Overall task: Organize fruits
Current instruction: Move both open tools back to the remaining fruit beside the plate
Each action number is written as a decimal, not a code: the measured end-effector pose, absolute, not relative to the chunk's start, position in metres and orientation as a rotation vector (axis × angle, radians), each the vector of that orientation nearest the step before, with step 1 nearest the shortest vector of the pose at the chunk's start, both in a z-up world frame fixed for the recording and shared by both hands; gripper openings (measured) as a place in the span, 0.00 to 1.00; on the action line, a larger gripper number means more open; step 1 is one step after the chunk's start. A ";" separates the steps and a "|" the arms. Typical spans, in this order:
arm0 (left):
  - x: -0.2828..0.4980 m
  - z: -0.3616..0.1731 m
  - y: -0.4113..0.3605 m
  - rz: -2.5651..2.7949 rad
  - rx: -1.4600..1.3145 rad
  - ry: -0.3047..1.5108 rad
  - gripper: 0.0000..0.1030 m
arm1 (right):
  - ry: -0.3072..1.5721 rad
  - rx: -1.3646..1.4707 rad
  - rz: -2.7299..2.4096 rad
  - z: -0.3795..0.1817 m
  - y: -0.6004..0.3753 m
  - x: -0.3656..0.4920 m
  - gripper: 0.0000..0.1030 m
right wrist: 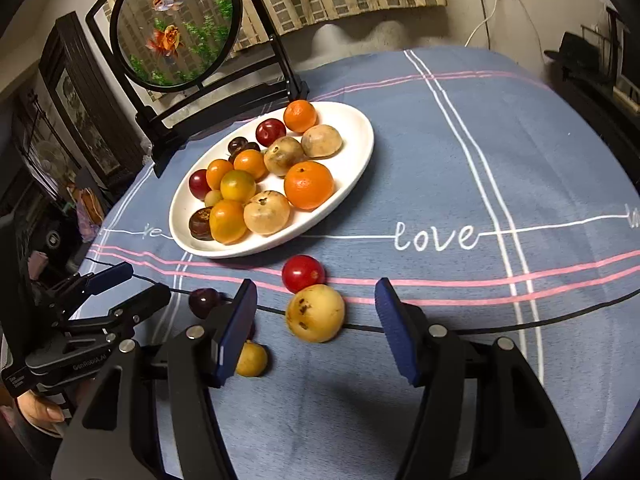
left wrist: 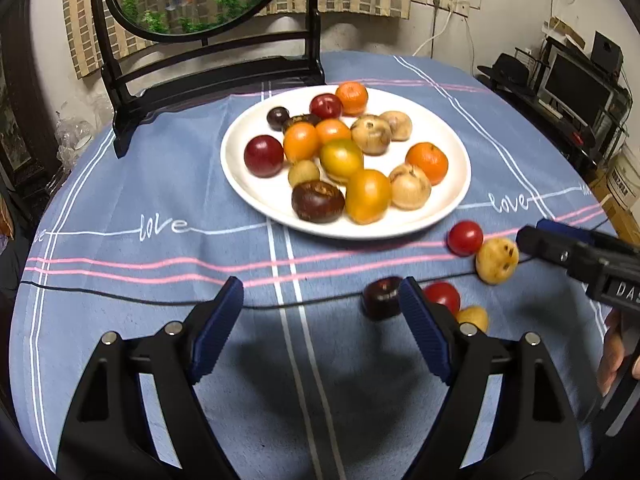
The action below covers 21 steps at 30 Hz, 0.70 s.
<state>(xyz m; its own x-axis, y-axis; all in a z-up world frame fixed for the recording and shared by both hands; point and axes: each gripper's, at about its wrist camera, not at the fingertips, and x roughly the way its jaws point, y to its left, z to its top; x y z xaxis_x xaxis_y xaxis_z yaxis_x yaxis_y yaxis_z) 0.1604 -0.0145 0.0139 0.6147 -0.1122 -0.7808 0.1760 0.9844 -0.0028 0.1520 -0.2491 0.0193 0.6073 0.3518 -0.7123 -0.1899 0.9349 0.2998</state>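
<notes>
Already the white plate (left wrist: 452, 204) carries most of the fruit: oranges, dark red plums, brownish-yellow round fruits and a few near-black ones, heaped toward its middle. It sits on a blue tablecloth (left wrist: 160, 184) with the word "love" woven into a white line on either side of the plate.

Five fruits lie loose on the cloth near the plate's front edge: a red tomato (right wrist: 303, 273) touching a spotted yellow fruit (right wrist: 315, 313), then a dark plum (right wrist: 203, 301), a small yellow fruit (right wrist: 251, 359) and another red one (left wrist: 443, 296) just beside them.

Both grippers angle downward over the cloth. The left gripper (left wrist: 320, 308) stands wide apart, holding nothing, its right finger just in front of the dark plum. The right gripper (right wrist: 316, 316) is spread too, the spotted yellow fruit lying between its fingers, untouched.
</notes>
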 end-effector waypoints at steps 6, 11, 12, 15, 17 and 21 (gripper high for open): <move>0.156 0.000 -0.010 -0.166 0.077 0.921 0.79 | 0.870 0.189 0.316 0.012 -0.250 0.148 0.61; 0.157 -0.006 -0.007 -0.163 0.068 0.936 0.79 | 0.872 0.175 0.327 0.010 -0.246 0.147 0.61; 0.157 -0.007 -0.008 -0.164 0.070 0.937 0.79 | 0.873 0.166 0.324 0.010 -0.245 0.146 0.61; 0.157 -0.009 -0.012 -0.175 0.070 0.936 0.79 | 0.875 0.139 0.319 0.009 -0.241 0.145 0.61; 0.157 -0.010 -0.015 -0.180 0.081 0.932 0.79 | 0.876 0.131 0.319 0.008 -0.240 0.145 0.61; 0.163 -0.015 -0.020 -0.185 0.108 0.928 0.78 | 0.880 0.116 0.322 0.006 -0.237 0.143 0.61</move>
